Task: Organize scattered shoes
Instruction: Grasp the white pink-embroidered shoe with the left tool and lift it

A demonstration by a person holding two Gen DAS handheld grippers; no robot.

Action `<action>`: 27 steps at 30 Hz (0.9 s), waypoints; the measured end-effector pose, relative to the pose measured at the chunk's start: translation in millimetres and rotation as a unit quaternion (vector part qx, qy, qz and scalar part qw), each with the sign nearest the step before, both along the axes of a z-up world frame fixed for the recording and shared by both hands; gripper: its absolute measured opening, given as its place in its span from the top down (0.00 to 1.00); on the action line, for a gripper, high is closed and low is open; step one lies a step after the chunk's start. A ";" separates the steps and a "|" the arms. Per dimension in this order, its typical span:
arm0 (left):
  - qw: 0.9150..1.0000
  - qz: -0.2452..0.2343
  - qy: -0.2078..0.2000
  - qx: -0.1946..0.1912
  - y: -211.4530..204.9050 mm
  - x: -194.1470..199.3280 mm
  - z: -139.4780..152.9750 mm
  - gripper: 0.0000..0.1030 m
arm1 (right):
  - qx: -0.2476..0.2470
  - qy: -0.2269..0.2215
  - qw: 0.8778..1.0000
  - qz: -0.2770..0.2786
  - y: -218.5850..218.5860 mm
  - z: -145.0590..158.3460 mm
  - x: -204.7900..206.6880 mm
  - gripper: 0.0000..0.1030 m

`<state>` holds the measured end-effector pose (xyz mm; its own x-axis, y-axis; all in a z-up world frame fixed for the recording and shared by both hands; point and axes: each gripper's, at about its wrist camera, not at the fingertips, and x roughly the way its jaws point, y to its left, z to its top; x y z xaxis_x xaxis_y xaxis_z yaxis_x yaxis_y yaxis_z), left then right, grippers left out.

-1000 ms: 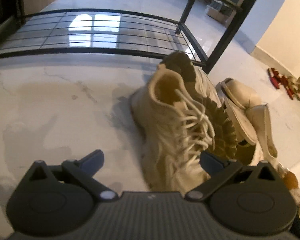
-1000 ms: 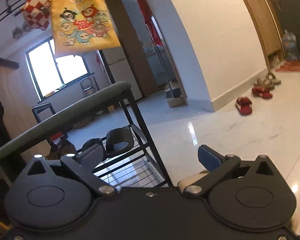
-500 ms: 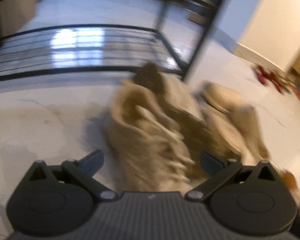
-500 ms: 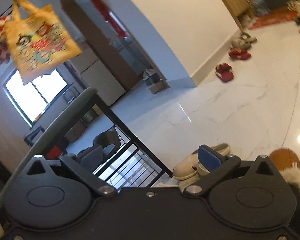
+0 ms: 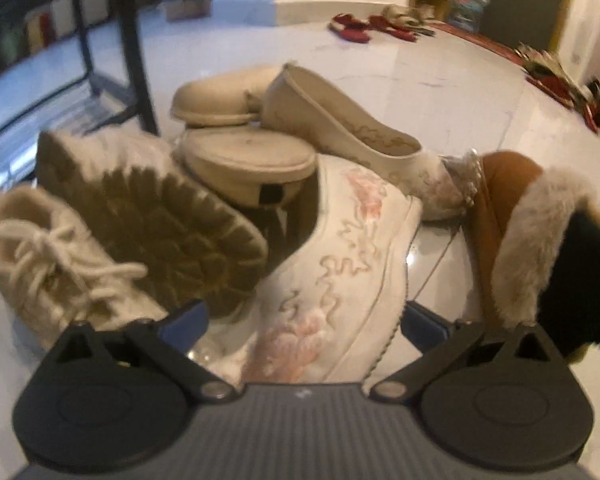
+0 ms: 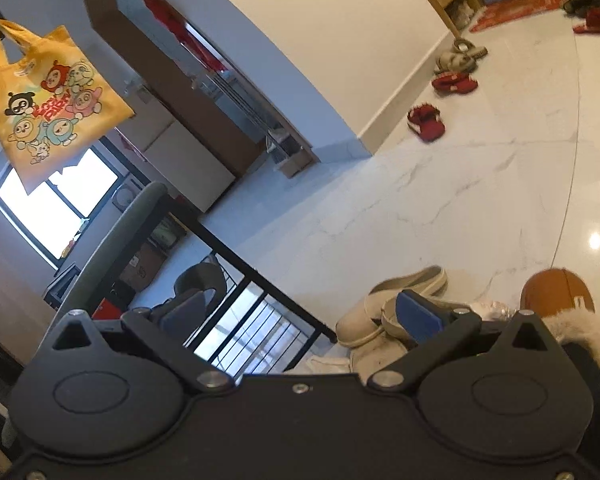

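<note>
the embroidered shoe (image 5: pixel 340 280) lies nearest, in the middle of the pile. left of it lies the laced boot (image 5: pixel 52 264); right, the fur-lined slipper (image 5: pixel 532 232); behind, the clogs (image 5: pixel 236 128).

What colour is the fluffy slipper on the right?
The fluffy slipper is tan-brown with cream fur trim, clearest in the left wrist view.

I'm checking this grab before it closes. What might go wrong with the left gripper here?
The left gripper is open around the embroidered white shoe, which leans on the overturned boot's lugged sole; lifting it may tumble the pile. The fur-trimmed brown slipper sits close and could get nudged.
</note>
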<state>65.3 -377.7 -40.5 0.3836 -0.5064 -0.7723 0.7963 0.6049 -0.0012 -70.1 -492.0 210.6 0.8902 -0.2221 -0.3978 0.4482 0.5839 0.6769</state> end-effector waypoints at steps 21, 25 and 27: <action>0.998 -0.028 0.052 0.027 -14.6 -13.4 -0.5 0.50 | 0.011 0.016 1.000 0.016 5.9 -0.8 10.6 0.00; 0.998 -0.024 0.052 0.027 -14.3 -14.8 -1.3 0.50 | 0.014 0.016 1.000 0.016 0.5 -1.8 6.2 0.00; 0.998 -0.022 0.054 0.028 -14.1 -15.5 -1.2 0.50 | 0.015 0.017 1.000 0.016 0.1 -2.0 6.2 0.00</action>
<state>49.8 -391.8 -41.7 0.2757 -0.4759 -0.8352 0.8190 0.5711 -0.0551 -63.9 -491.9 208.5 0.8822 -0.1812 -0.4346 0.4529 0.5787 0.6782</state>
